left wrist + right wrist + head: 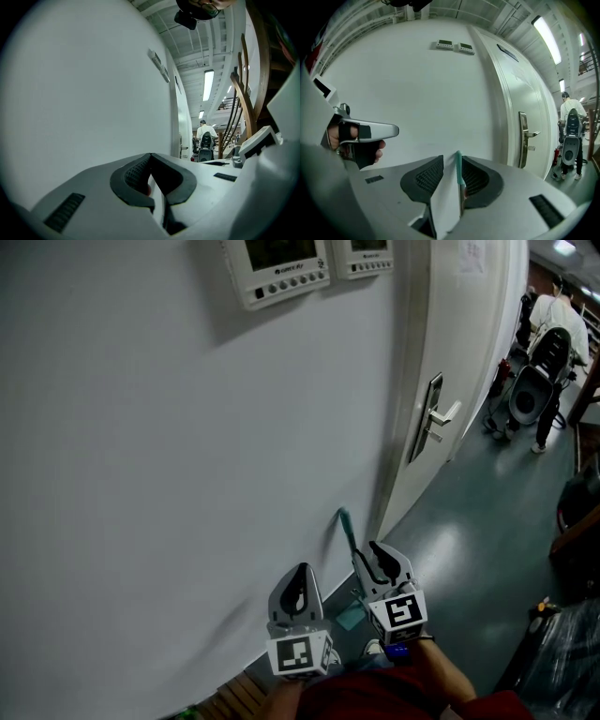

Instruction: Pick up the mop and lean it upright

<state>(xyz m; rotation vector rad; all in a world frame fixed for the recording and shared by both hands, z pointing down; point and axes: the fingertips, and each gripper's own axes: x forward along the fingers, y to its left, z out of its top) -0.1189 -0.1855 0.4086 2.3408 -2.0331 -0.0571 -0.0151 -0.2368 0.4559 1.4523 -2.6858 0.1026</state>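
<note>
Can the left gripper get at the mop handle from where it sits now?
Probably yes. The handle stands against the wall just right of the left gripper. Its teal top is bare above the right gripper, whose open jaws flank it lower down. The left jaws are shut and would need opening.

A workplace corridor, marked by wall control panels (277,268), a lever-handled door (473,343), grey-green floor (469,549) and ceiling strip lights (545,39)
</note>
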